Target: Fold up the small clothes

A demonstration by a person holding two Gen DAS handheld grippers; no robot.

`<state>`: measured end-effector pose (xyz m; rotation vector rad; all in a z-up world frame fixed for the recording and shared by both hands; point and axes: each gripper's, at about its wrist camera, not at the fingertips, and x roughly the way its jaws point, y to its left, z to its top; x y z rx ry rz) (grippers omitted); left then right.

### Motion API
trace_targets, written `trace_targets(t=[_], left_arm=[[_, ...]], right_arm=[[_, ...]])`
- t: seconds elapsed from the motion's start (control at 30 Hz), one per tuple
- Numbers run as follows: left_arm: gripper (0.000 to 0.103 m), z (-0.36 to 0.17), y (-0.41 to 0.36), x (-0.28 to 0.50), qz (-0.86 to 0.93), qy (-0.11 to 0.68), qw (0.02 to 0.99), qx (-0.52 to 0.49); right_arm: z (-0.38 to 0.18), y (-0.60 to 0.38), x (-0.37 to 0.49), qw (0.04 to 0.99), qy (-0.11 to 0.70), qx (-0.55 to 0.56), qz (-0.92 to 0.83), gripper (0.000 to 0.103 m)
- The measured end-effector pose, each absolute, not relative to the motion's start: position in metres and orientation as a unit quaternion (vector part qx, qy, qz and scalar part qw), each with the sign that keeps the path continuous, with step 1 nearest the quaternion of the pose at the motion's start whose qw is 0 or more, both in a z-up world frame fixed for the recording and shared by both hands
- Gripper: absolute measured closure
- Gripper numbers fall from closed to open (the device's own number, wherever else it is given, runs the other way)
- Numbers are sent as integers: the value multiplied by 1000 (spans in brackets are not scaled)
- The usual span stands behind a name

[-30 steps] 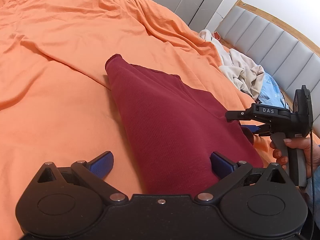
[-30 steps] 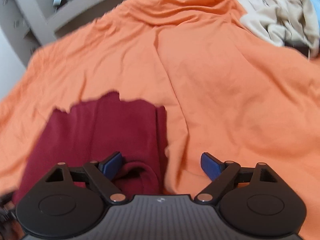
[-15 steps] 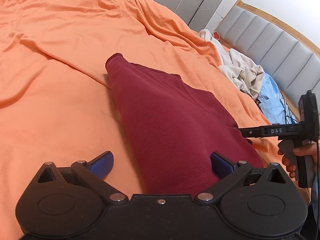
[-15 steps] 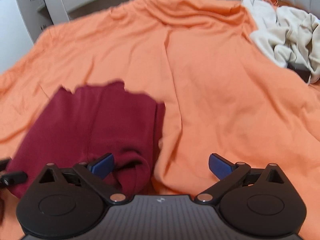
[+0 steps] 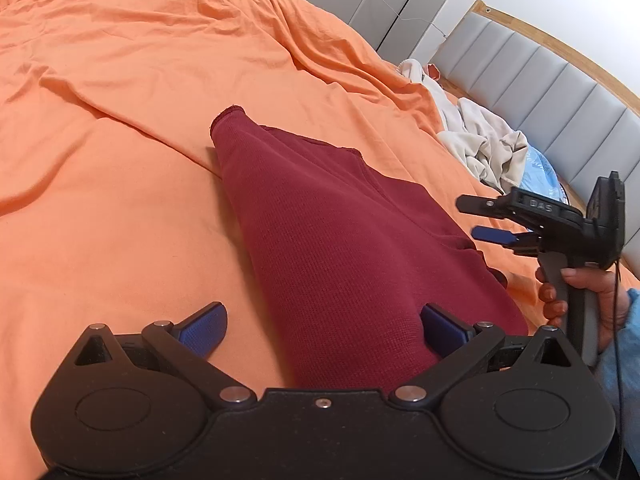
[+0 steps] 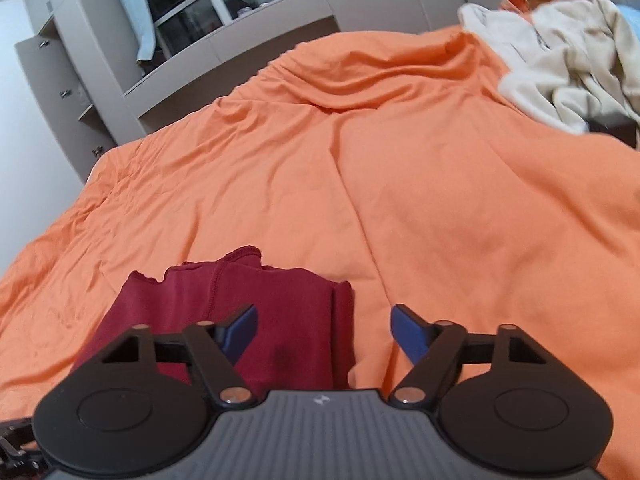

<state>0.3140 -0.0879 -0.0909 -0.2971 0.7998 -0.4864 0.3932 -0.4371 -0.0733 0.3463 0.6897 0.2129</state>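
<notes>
1. A dark red knit garment [image 5: 344, 248] lies folded into a long wedge on an orange bedsheet [image 5: 120, 128]; its narrow end points away from the left wrist camera and its wide end reaches that camera's near edge.
2. The left gripper [image 5: 322, 326] sits low over the wide end with its blue-padded fingers [image 5: 202, 326] spread wide. One pad is over bare sheet, the other is at the garment's right edge, and nothing is pinched between them.
3. The right gripper [image 5: 476, 220], seen from the left wrist view, is held in the person's right hand [image 5: 580, 292] just above the garment's right side. Its jaws stand apart and hold nothing.
4. The right gripper's black top bar carries raised letters that read "DAS".
5. In the right wrist view the right gripper [image 6: 324, 332] has its fingers spread, the left pad over the garment [image 6: 280, 312] and the right pad over orange sheet [image 6: 440, 184].
6. A heap of cream-coloured clothes [image 5: 484, 144] lies further up the bed near a grey padded headboard [image 5: 560, 92] with a wooden rim. A pale blue printed fabric [image 5: 538, 172] shows beside it; its print cannot be read.
7. Grey cabinets [image 6: 72, 80] stand beyond the foot of the bed.
</notes>
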Motion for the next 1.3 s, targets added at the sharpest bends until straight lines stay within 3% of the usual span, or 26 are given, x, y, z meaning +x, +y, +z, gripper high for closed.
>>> trace_targets(t=[0.07, 0.13, 0.27, 0.7, 0.8, 0.93, 1.3], left_arm=[[0, -91, -87, 314, -234, 384, 882, -143], [0, -91, -88, 314, -234, 384, 882, -143], [0, -91, -87, 314, -234, 384, 882, -143], [0, -91, -87, 314, -234, 383, 881, -145], [0, -90, -86, 316, -236, 384, 880, -148], [0, -89, -84, 316, -237, 384, 880, -150], [0, -80, -84, 315, -230, 373, 887, -143]], right_arm=[[-75, -432, 395, 919, 347, 159, 103, 34], [-79, -428, 398, 912, 368, 148, 104, 48], [-87, -423, 399, 893, 422, 123, 102, 48], [-96, -426, 402, 898, 395, 148, 126, 48], [-100, -428, 404, 894, 399, 160, 127, 53], [-95, -421, 402, 896, 397, 148, 131, 70], [-92, -410, 401, 901, 398, 122, 125, 71]])
